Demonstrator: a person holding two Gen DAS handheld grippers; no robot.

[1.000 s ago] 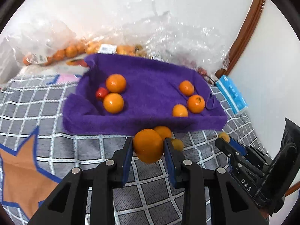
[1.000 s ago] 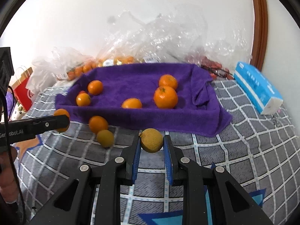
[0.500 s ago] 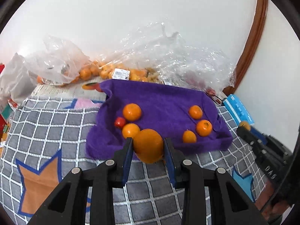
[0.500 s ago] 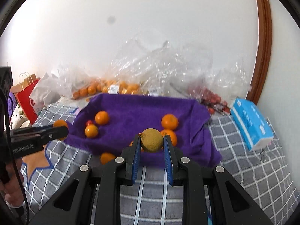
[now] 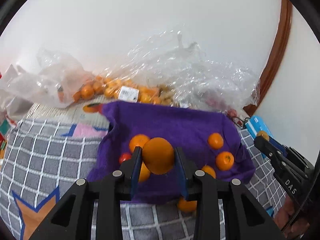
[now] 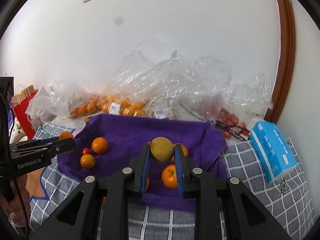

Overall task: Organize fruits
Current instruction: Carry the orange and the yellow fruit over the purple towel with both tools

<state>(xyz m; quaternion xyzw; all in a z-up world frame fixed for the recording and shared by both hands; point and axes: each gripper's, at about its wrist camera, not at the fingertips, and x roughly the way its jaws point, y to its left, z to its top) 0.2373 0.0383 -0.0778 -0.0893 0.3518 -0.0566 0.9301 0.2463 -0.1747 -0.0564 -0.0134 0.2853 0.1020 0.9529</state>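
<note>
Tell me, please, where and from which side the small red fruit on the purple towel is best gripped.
Grip the small red fruit across its round middle, coming from above: an orange sits close on its right and another orange just in front.

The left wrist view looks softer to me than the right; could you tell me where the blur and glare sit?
Left wrist view: motion blur smears the purple towel edge and bagged oranges. Right wrist view: sharper, with glare on the crinkled clear plastic bags.
</note>
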